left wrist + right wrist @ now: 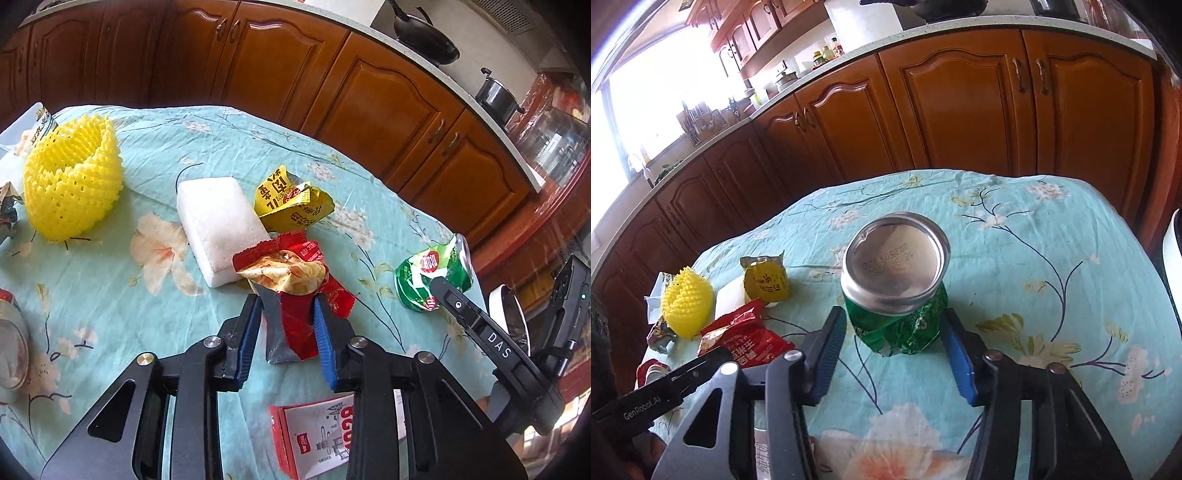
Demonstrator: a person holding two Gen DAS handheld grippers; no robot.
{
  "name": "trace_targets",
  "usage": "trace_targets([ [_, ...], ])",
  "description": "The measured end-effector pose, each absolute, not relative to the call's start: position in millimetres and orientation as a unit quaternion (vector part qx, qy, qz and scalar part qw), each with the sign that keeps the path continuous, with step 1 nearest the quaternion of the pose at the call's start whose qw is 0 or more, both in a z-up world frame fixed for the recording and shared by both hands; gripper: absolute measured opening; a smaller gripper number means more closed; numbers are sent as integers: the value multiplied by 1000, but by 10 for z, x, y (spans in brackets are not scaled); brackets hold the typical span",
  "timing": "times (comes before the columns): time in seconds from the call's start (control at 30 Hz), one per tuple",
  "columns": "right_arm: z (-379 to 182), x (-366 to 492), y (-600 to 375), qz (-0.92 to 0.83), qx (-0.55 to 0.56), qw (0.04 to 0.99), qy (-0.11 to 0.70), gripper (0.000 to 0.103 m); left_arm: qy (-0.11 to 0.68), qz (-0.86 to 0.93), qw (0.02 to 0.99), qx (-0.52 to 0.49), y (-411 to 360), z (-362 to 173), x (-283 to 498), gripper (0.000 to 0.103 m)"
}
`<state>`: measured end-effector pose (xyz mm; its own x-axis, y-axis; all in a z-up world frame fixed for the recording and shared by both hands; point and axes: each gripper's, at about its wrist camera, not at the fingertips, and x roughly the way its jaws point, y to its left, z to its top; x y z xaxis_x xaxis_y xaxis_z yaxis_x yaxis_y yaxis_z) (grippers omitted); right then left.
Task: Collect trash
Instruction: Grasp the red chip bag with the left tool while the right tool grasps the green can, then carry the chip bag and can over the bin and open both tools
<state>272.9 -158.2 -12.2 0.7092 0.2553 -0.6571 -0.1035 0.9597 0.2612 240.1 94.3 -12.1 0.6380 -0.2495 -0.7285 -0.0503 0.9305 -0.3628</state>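
Note:
A crumpled red snack wrapper [291,266] lies on the floral tablecloth [110,295], against a white foam block [218,229]. My left gripper [286,301] has its blue pads pressed on the wrapper's near end. A crushed green drink can [894,266] stands with its silver bottom up, and my right gripper [895,317] is shut on its dented green body. In the left wrist view the can [424,273] sits near the table's right edge with a right finger on it. The red wrapper [746,332] shows in the right wrist view, beside the left gripper's body.
More litter lies around: a yellow wrapper [291,203], a yellow foam net [74,177], a red and white carton [317,439] and a metal tin [11,350]. A white-rimmed, dark-lined container [509,314] stands off the table's right edge. Wooden cabinets [960,110] run behind.

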Motion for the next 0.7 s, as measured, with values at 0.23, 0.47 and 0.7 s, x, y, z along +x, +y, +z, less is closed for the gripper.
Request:
trace_targets([
  [0.23, -34, 2596, -1740, 100, 113, 923, 355, 12, 404, -73, 896, -169, 841, -19, 2350, 7],
  [0.47, 172, 2322, -1996, 113, 124, 928, 334, 11, 384, -113, 902, -159, 578, 220, 2190, 6],
  [0.7, 310, 2015, -2322, 105, 122, 932, 325, 12, 379, -171, 900, -131, 85, 337, 2035, 6],
])
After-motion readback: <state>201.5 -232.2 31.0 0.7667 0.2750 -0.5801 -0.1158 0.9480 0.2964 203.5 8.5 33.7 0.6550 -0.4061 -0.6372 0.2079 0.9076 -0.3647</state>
